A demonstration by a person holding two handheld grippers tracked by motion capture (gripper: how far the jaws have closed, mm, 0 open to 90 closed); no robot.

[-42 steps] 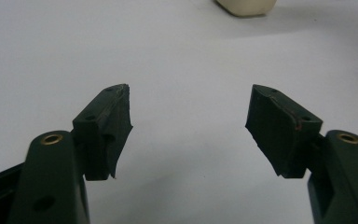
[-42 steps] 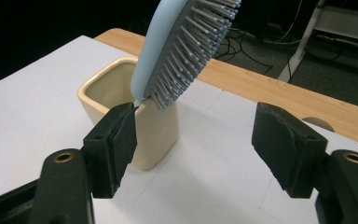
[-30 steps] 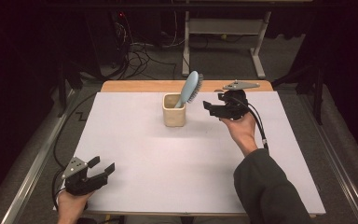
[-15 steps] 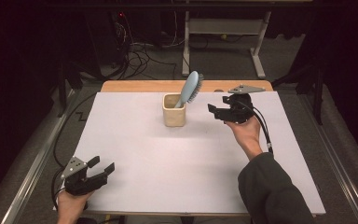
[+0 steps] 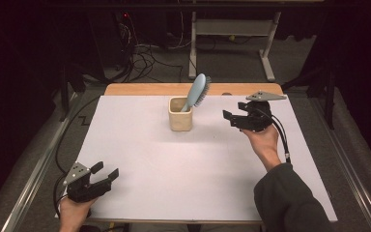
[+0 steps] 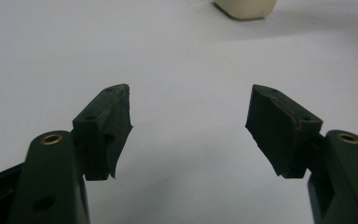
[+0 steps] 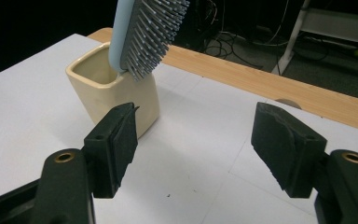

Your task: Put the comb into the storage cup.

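A cream square cup stands at the back middle of the white table top. A light blue hairbrush rests in it, handle down, with the bristled head leaning out to the right. My right gripper hovers to the right of the cup, apart from it, open with nothing between its jaws. In the right gripper view the cup and brush lie beyond the left jaw of that gripper. My left gripper rests open and empty at the near left corner, with the same gripper facing the cup far off.
A wooden strip runs along the table's back edge. Behind the table are floor cables and a white desk frame. Metal rails flank the table on both sides.
My right gripper has drawn away from the cup to the right and slightly toward the person, jaws unchanged. The left gripper, cup and brush have stayed put.
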